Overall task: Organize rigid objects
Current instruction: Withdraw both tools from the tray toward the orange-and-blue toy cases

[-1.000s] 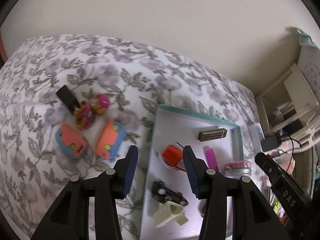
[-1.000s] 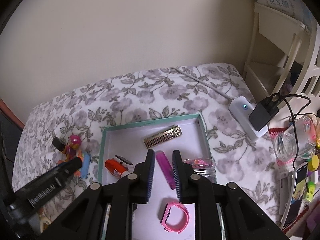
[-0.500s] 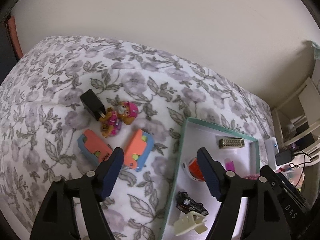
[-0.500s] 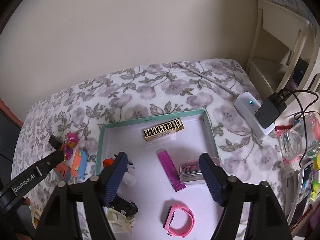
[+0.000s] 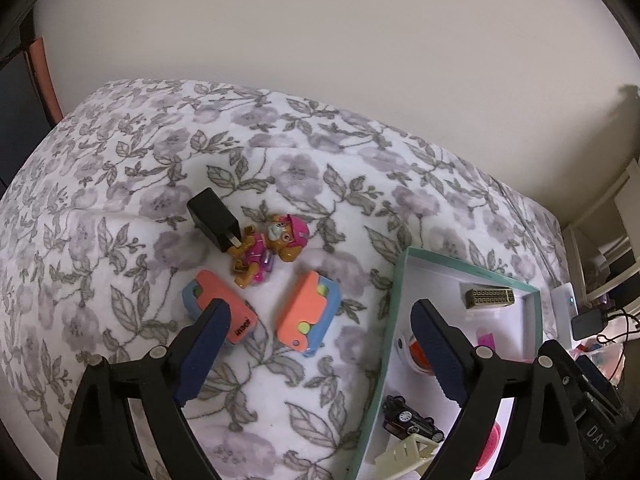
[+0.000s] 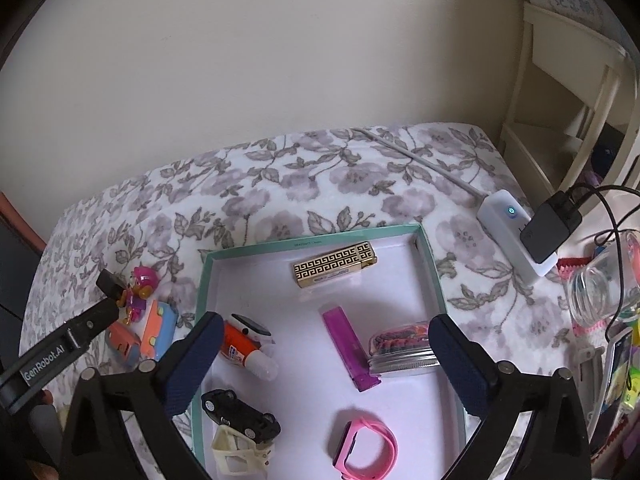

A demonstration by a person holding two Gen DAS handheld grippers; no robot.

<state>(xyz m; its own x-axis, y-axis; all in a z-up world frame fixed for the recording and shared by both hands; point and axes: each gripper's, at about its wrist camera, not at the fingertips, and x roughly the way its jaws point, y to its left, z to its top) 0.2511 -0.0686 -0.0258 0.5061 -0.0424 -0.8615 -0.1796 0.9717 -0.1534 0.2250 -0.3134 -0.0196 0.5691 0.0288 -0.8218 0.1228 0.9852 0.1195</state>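
- Tray (image 6: 434, 264), centre frame on the floral bed (image 6: 320, 184), already holds: gold case (image 6: 335, 265), purple lighter (image 6: 348, 344), jar (image 6: 400, 350), glue (image 6: 244, 346), toy car (image 6: 240, 416), pink band (image 6: 366, 454).
- Left on the bed, centre of left view: black adapter (image 5: 212, 218), pup figure (image 5: 268, 248), two orange-blue toys (image 5: 308, 312).
- Left gripper (image 5: 320, 356) and right gripper (image 6: 326, 364): jaws just opened wide, nothing between them.
- Roughly two-thirds done.

Light: I see soft, even indoor light, a little dim.
Shadows: faint ones beside the tray (image 6: 434, 276) wall.
Edges: my fisheye bends the wall (image 5: 320, 60); corners go black.
Focus: centre sharp, shelf (image 6: 560, 92) soft.
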